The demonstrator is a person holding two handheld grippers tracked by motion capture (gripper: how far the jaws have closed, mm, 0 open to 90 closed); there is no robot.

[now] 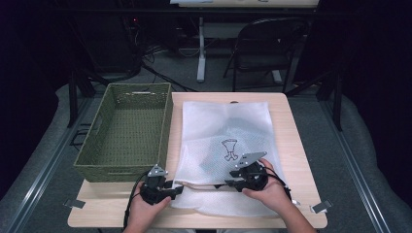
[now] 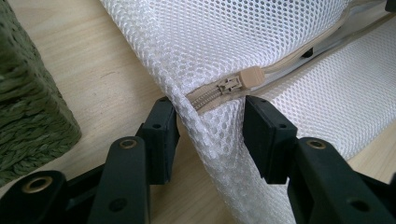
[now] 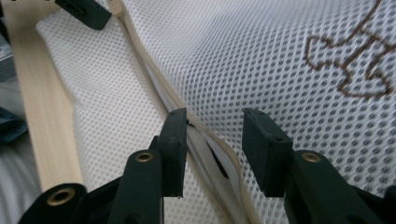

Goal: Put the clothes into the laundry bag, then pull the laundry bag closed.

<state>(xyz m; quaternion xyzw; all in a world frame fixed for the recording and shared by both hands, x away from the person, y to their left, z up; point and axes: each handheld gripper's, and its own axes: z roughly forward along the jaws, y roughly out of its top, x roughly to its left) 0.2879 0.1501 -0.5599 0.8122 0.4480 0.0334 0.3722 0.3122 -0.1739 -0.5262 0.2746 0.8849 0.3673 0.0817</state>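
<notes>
Flanking one mesh bag [image 1: 224, 141]: two tongs.

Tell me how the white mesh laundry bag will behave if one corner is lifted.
The mesh laundry bag will probably sag and fold: its fabric already creases in the left gripper view. It looks light, lying nearly flat on the table. The open zipper may let the mouth gape.
</notes>
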